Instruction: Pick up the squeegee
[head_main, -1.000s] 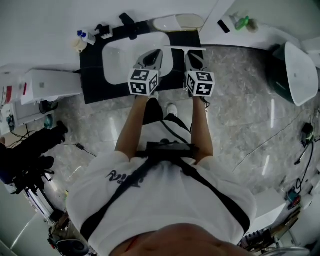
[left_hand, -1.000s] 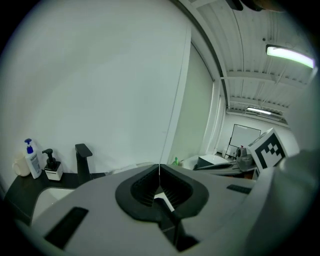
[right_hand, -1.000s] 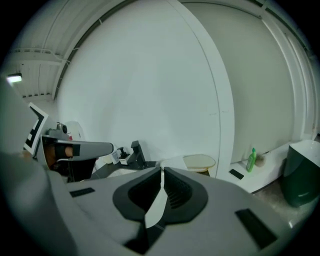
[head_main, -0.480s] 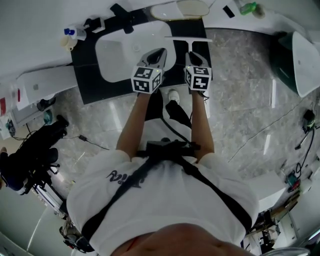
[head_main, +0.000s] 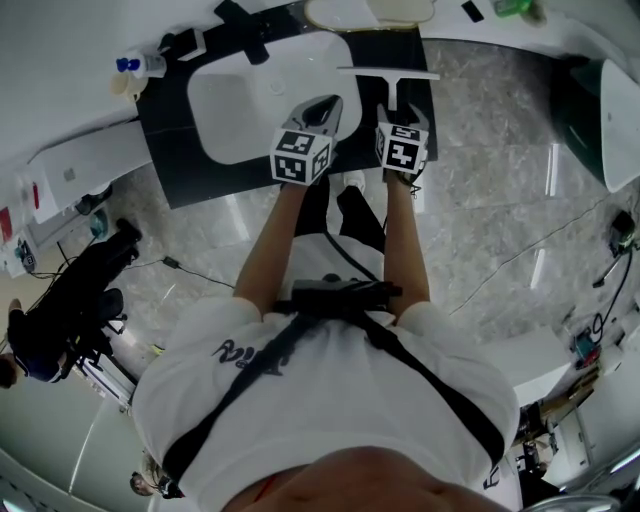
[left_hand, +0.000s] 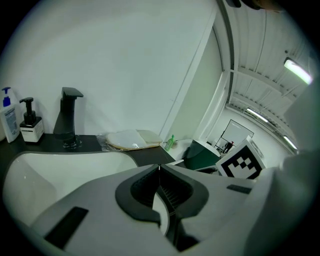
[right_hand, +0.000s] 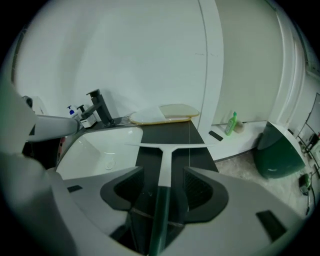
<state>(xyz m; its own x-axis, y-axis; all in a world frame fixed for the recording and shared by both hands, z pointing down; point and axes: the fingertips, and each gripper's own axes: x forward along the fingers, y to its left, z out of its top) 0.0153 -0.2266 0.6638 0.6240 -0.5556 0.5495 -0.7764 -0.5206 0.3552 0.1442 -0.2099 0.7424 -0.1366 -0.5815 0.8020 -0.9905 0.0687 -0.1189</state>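
Observation:
The squeegee (head_main: 390, 74) lies flat on the black countertop (head_main: 200, 170) right of the white sink (head_main: 240, 100), blade away from me, white shaft and dark green handle toward me. My right gripper (head_main: 398, 112) points down over it. In the right gripper view its jaws (right_hand: 163, 171) are opening, and the handle runs between them with a gap on each side; the squeegee blade (right_hand: 172, 145) shows just beyond. My left gripper (head_main: 322, 103) hovers over the sink's right rim, its tips (left_hand: 159, 166) meeting with nothing held.
A black faucet (head_main: 250, 40) and soap bottles (head_main: 135, 65) stand behind the sink. A wrapped oval plate (head_main: 350, 12) lies at the counter's back. A green bin (right_hand: 277, 150) stands on the marble floor to the right, with a small green bottle (right_hand: 231, 123) on a white ledge.
Both grippers have sunk toward the counter and tipped further down. The right one now sits over the squeegee's handle; the left stays over the sink rim.

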